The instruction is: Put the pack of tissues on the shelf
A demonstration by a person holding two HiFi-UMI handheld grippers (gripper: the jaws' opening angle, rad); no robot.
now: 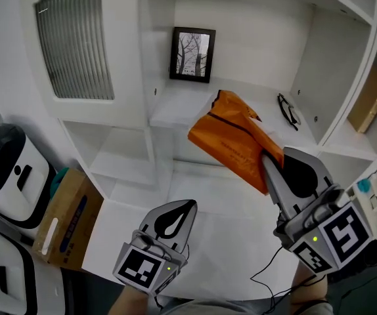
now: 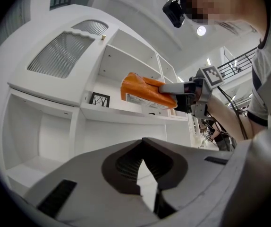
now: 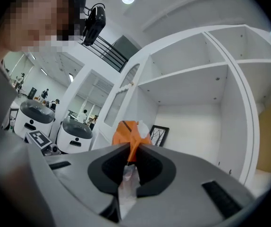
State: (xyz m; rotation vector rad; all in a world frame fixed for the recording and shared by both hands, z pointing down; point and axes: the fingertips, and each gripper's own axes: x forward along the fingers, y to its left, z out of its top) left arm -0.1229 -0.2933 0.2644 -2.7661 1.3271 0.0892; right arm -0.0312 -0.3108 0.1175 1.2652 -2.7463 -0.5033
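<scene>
The orange pack of tissues (image 1: 231, 140) hangs tilted in the air in front of the white shelf board (image 1: 175, 110). My right gripper (image 1: 266, 157) is shut on its near edge. In the right gripper view the clear wrapper edge and orange pack (image 3: 131, 132) run between the pads of that gripper (image 3: 130, 149). The left gripper view shows the pack (image 2: 142, 91) from the side, held by the right gripper (image 2: 175, 90) above the shelf. Lower and to the left, my left gripper (image 1: 187, 207) is shut with nothing in it (image 2: 142, 143).
A framed tree picture (image 1: 192, 54) leans at the back of the shelf, with black glasses (image 1: 288, 110) lying at its right. A brown board (image 1: 370, 98) stands in the right compartment. A cardboard box (image 1: 67, 218) and white robots (image 1: 8, 163) are on the left.
</scene>
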